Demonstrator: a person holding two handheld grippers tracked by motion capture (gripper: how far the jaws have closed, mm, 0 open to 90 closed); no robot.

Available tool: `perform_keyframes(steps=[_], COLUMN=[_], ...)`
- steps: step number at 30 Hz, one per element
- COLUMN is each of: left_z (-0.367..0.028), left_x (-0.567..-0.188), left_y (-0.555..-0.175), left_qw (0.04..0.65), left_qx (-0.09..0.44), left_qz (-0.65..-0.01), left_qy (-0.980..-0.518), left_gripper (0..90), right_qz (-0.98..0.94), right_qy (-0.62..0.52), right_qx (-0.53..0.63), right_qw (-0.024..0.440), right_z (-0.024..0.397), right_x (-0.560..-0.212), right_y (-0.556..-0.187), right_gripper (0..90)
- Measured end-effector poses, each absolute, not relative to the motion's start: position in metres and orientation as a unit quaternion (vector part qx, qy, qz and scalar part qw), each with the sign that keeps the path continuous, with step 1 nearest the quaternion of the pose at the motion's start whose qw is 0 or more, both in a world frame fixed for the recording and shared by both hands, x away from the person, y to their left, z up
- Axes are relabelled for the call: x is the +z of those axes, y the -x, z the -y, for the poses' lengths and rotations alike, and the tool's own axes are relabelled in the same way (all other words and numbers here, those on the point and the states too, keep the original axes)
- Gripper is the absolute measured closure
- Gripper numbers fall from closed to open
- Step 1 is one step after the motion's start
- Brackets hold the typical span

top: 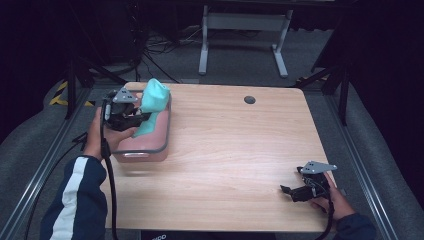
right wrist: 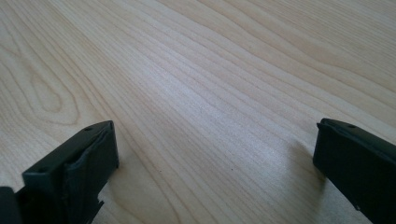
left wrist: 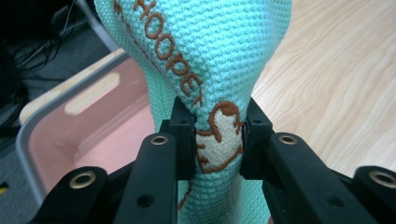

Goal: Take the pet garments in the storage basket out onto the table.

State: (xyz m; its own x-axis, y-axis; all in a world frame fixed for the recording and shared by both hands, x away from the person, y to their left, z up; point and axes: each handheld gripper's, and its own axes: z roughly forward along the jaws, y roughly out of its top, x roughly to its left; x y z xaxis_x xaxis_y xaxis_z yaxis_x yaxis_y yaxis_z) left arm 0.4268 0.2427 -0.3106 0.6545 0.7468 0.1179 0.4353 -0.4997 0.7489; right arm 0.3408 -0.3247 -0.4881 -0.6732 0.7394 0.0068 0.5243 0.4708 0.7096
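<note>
reading "hoopet" in brown stitching, mint knit cloth [left wrist: 219, 56], left tongs [left wrist: 217, 140] pinching it

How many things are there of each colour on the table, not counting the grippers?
Mint green: 1, the cloth item clamped in the left gripper.
Pink: 1, the bin under it.
Total: 2.

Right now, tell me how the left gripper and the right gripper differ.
The left gripper has its jaws shut on the mint-green cloth; the right gripper has its jaws wide apart with nothing between them. The left gripper is held over the pink bin at the table's left; the right gripper sits low over bare table near the right front corner. Both have black jaws.
</note>
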Motion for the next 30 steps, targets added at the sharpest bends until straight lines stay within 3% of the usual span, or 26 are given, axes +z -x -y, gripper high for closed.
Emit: perform_keyframes(steps=[15, 30], left_z=[-0.181, -0.114], left_x=[-0.301, -0.316], left_y=[-0.421, -0.420], left_qw=[0.370, 0.355], left_qx=[0.202, 0.167], left_qz=[-0.279, -0.213], left_qy=[-0.863, -0.895], left_gripper=[72.5, 72.6], right_qz=[-0.843, -0.843], right_qy=[-0.375, -0.375], right_qx=[0.354, 0.354], right_qw=[0.152, 0.152], right_z=[0.325, 0.325], right_x=[-0.488, -0.488], right_y=[-0.341, -0.341], right_gripper=[0.5, 0.4])
